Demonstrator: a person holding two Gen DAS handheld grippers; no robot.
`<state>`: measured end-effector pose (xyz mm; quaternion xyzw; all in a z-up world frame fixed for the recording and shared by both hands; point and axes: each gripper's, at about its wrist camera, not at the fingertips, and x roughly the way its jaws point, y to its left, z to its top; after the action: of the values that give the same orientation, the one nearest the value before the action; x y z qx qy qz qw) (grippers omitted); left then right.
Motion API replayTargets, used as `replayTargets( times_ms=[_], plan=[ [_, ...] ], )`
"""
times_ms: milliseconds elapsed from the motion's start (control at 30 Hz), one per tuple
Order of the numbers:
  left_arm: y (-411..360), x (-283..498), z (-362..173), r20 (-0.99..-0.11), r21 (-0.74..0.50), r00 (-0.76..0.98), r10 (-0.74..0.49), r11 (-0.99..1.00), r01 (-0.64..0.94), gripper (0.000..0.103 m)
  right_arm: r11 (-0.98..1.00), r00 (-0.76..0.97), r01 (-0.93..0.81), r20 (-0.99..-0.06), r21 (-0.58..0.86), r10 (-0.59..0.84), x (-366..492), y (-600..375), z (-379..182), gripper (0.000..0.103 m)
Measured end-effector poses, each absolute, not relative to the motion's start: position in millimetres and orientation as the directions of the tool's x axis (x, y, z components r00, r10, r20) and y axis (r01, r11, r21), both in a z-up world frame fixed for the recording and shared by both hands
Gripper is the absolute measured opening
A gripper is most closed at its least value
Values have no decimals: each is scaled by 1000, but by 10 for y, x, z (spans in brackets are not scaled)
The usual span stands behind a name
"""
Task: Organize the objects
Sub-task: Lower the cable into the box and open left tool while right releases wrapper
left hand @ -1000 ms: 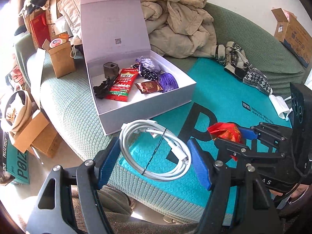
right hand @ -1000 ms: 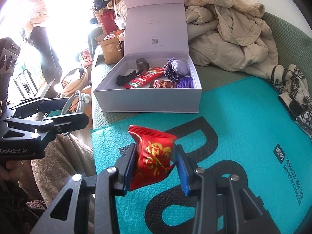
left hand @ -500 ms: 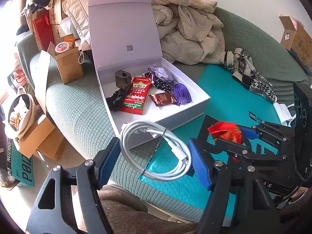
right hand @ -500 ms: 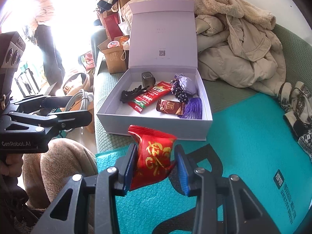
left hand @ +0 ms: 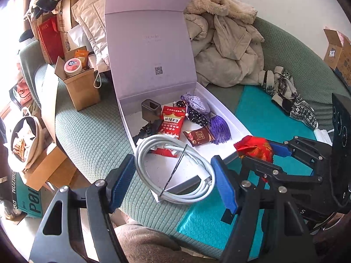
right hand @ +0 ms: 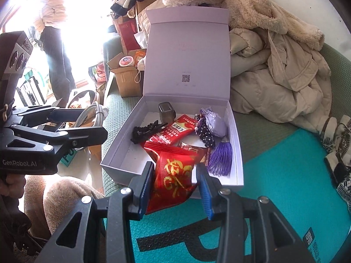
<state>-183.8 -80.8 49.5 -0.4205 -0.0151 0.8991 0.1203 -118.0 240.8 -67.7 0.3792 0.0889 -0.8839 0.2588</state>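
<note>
Green ribbed fabric covers the sofa [left hand: 92, 135], where a teal mat [right hand: 285, 197] with black lettering lies at 5 o'clock of the white box [right hand: 238, 153]. Its lid [right hand: 188, 50] stands upright at 12 o'clock, a QR code printed inside. In the box lie a dark cube holder [right hand: 166, 110], a black hair clip [right hand: 147, 130], a red snack packet [left hand: 172, 121] with Chinese writing, a small brown sachet [left hand: 198, 135], a lilac pouch [right hand: 214, 121] and a purple tassel [right hand: 220, 159]. At 10 o'clock a small carton [left hand: 82, 87] holds a pink-lidded jar [left hand: 73, 66]. "GenRobot.AI" marks the left gripper [right hand: 103, 129], whose blue pads clamp a coiled white cable [left hand: 175, 168] lying flat over the box's near corner. The right gripper [right hand: 175, 184] pinches a red-and-gold packet [right hand: 173, 173], long axis upright, at the box's front edge.
</note>
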Motion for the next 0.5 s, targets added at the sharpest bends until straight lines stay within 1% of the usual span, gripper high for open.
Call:
replayTargets(
  times_ms=[500],
  plan=[
    [-961,-2612,428,-755,-124,-613,233,-969,-215,69,-851,-594,524,-701,34,-394,-1842,2203,-687,39]
  ],
)
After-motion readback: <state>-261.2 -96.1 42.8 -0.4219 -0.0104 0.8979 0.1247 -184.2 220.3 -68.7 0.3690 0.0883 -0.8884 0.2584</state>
